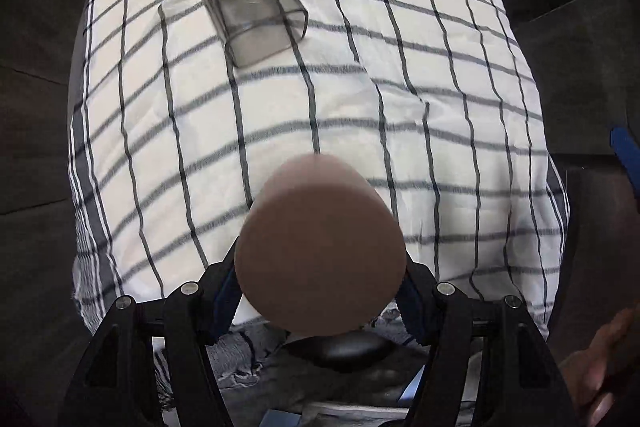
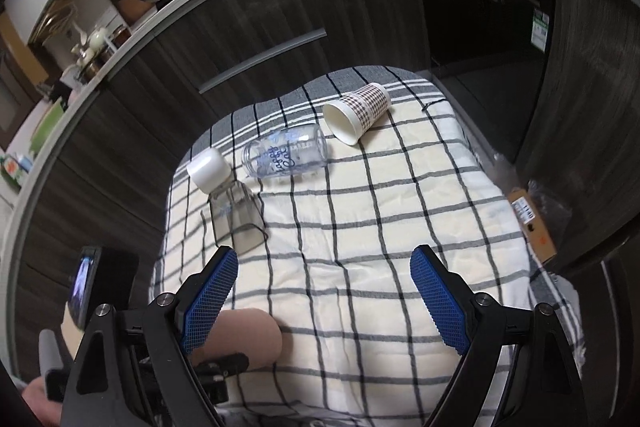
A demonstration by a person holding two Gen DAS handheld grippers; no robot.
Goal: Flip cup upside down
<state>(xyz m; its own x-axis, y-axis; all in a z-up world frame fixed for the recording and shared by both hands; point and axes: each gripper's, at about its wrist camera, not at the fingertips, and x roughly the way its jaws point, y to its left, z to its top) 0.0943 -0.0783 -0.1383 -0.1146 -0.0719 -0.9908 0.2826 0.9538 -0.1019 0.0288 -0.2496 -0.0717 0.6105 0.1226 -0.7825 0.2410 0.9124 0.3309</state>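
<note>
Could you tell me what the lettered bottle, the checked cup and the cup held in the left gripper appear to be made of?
Lettered bottle: clear glossy plastic or glass; the cloth shows through it.
Checked cup: probably paper, matte, with a rolled rim and printed outside.
Brown cup, clamped in the left gripper: opaque and matte, perhaps plastic or ceramic; too blurred to tell.

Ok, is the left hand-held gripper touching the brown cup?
Touching. The left wrist view shows the left hand-held gripper with both fingers pressed against the sides of the brown cup.
</note>
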